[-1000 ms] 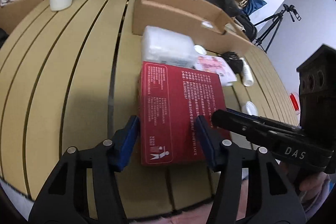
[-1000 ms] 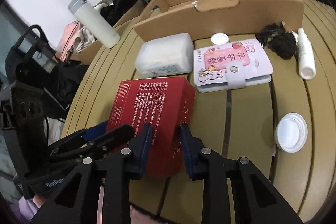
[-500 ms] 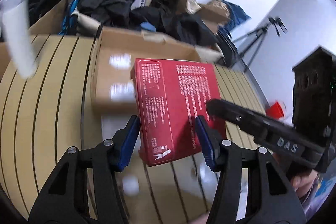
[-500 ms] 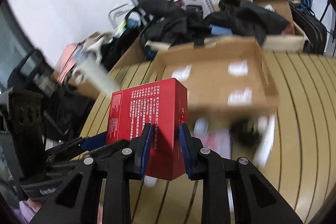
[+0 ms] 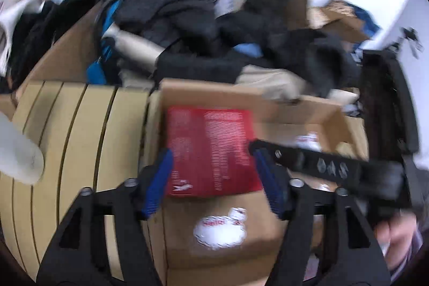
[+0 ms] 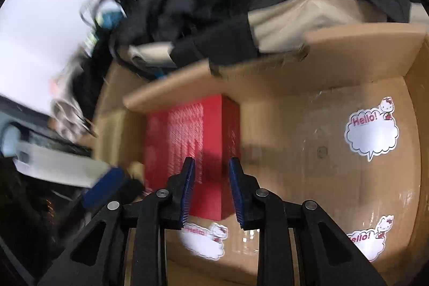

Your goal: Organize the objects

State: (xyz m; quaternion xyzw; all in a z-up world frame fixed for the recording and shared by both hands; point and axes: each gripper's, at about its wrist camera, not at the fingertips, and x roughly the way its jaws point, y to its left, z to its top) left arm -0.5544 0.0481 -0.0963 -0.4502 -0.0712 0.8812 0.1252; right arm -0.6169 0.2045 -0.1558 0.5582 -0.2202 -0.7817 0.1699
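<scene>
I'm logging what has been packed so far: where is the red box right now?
The red box is over the open cardboard box, near its left wall, between both grippers.

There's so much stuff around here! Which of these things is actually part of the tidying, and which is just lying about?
Part of the job:
- red box, over the carton
- open cardboard carton with Hello stickers
- left gripper and right gripper

Just lying about:
- heap of dark clothes behind the carton
- white bottle on the slatted table

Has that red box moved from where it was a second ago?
Yes. The red box has left the slatted table and now sits over the open cardboard box with the Hello stickers, at its left end.
</scene>
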